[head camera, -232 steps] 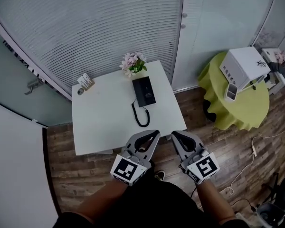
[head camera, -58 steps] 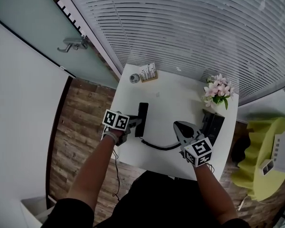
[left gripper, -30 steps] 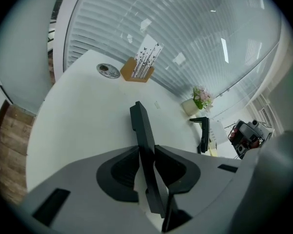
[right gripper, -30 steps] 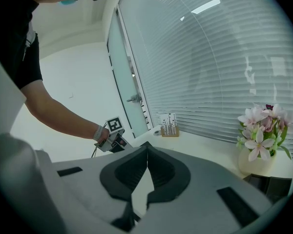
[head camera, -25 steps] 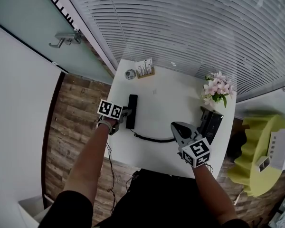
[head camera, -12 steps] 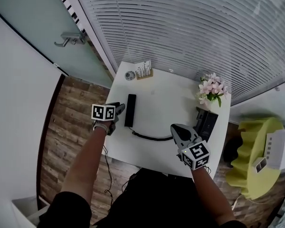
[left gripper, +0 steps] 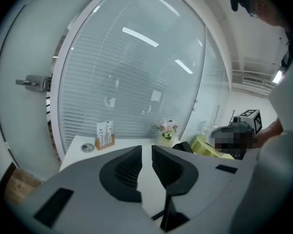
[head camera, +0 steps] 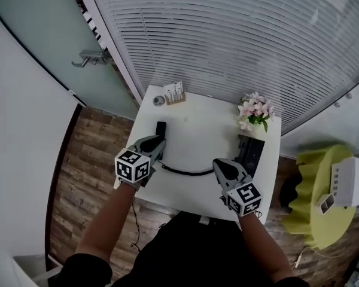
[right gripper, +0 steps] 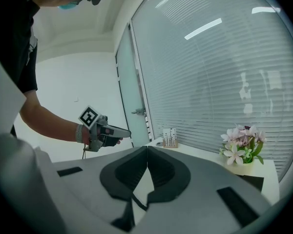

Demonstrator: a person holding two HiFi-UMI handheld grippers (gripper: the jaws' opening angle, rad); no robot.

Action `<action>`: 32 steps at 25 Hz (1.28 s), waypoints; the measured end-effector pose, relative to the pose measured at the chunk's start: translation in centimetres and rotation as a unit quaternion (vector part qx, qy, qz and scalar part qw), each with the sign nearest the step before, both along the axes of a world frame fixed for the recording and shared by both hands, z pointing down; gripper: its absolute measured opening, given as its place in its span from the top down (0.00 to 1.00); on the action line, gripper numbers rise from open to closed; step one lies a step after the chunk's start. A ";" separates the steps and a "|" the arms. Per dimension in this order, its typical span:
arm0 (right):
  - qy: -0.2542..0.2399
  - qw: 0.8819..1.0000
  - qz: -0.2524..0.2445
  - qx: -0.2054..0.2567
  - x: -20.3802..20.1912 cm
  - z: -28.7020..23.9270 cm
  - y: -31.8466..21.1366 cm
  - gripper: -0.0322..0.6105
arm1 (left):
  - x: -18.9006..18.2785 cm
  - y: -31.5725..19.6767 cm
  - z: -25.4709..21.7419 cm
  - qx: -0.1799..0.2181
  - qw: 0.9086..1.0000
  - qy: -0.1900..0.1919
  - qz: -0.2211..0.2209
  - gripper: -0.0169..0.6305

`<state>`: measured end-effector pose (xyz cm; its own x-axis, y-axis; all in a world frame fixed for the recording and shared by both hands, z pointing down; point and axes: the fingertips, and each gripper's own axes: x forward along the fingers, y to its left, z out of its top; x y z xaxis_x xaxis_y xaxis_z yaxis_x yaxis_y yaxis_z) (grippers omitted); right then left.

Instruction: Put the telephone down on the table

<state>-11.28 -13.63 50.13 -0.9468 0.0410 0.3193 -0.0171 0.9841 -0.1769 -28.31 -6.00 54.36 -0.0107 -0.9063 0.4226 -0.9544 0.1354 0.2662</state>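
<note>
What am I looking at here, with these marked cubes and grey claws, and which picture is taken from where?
There is no robot. A person holds a two-jaw gripper in each hand, and the marked cubes are parts of those grippers. The head view looks down from a camera on the person's head. The two gripper views come from cameras riding on the grippers, looking along their jaws. On the white table lie a black handset, its cord, the telephone base, flowers and a small card stand. The left gripper holds nothing: its jaws have just been closing, with a narrow gap and nothing between them. The right gripper is shut and empty.
</note>
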 end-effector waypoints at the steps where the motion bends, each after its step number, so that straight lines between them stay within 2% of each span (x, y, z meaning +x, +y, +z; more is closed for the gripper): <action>1: -0.005 1.000 0.003 0.000 0.4 -0.4 0.0 0.92 | 1.4 -0.4 -1.1 0.014 1.000 -0.004 0.008 0.89; 5: -0.033 0.999 0.008 0.014 1.5 -2.9 0.2 0.92 | 6.0 -1.5 -5.4 0.068 0.997 -0.027 0.021 0.96; 12: -0.081 0.996 0.006 0.040 1.9 -6.6 1.0 0.92 | 11.1 -2.5 -10.1 0.123 0.989 -0.078 0.032 0.96; 18: -0.108 0.993 -0.006 0.050 2.1 -8.9 1.3 0.92 | 13.2 -3.1 -12.2 0.134 0.982 -0.120 0.051 0.96; 32: -0.111 0.992 0.000 0.050 1.5 -9.1 0.3 0.92 | 13.9 -4.2 -12.3 0.131 0.981 -0.125 0.065 0.96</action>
<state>-9.74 -13.31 41.08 -0.9943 0.0204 0.1044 0.0124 0.9970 -0.0768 -14.37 -10.24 42.02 0.0385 -0.9842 0.1731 -0.9990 -0.0337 0.0305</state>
